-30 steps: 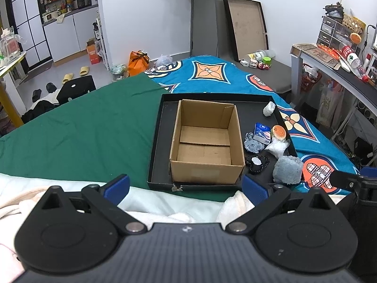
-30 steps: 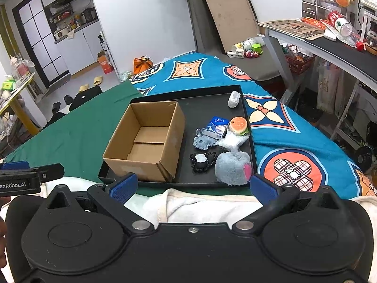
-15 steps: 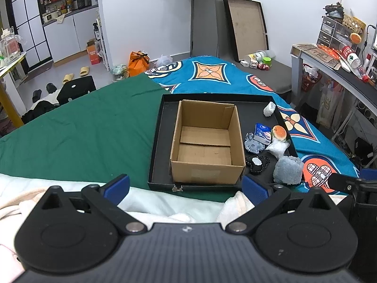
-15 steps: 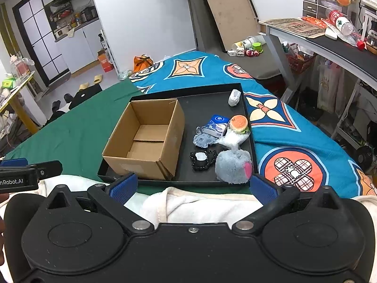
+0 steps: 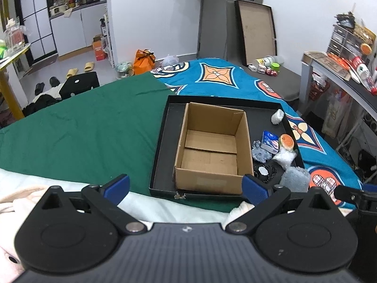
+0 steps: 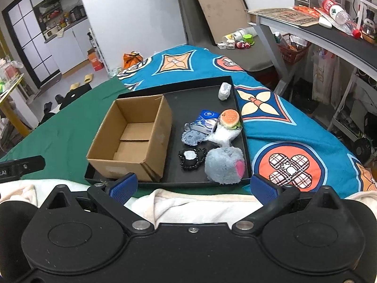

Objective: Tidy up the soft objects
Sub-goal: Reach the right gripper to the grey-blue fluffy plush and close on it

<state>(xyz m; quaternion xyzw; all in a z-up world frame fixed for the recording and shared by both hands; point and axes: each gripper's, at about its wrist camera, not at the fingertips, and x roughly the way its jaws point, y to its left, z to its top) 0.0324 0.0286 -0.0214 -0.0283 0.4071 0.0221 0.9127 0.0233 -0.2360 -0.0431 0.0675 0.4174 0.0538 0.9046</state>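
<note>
An empty open cardboard box stands in the left part of a black tray on the bed. To its right lie soft items: a grey plush, a burger toy, a white fluffy piece, a small grey plush, a blue packet, a black beaded item and a pale lump at the far corner. My left gripper and right gripper both hover open short of the tray's near edge, holding nothing.
The tray rests where a green sheet meets a blue patterned cover. White towels lie under the grippers. A desk stands to the right, and a large flat lid leans on the far wall.
The right gripper has drifted slightly forward toward the tray, so the items look a little nearer. The left gripper has barely moved. Both stay open.
</note>
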